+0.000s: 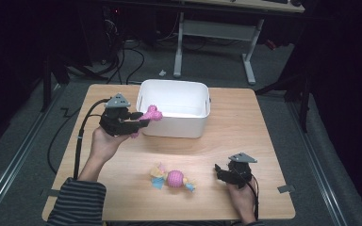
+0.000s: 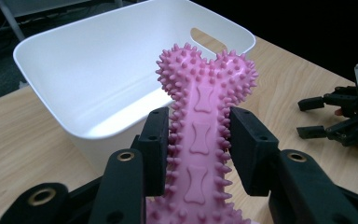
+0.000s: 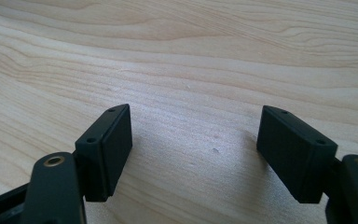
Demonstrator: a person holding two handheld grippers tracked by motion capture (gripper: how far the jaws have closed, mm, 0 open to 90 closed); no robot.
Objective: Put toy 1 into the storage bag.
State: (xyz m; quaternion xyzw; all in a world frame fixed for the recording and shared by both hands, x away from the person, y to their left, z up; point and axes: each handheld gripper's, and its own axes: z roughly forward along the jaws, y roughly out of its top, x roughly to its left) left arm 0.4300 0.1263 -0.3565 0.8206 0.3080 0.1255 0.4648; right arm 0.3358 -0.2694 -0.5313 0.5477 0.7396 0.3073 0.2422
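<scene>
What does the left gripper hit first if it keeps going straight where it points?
Probably the white bin. The left gripper, shut on the pink spiked bone toy, points at its near wall and rim; the toy's tip would likely touch first, though depth is unclear.

- The left gripper (image 1: 139,123) is held up above the table at the left side, and it points to the right.
- Its two black jaws are closed on a pink spiky bone toy (image 2: 204,135); each pad presses one side of the narrow middle part.
- The left hand (image 1: 104,141) holds this gripper from below, and the forearm in a striped sleeve (image 1: 75,202) comes from the bottom left corner.
- The right gripper (image 1: 220,170) stays low at the right front part of the table and points to the left.
- Its jaws stand wide apart, with nothing between the pads.
- The right hand (image 1: 241,195) holds it from behind.
</scene>
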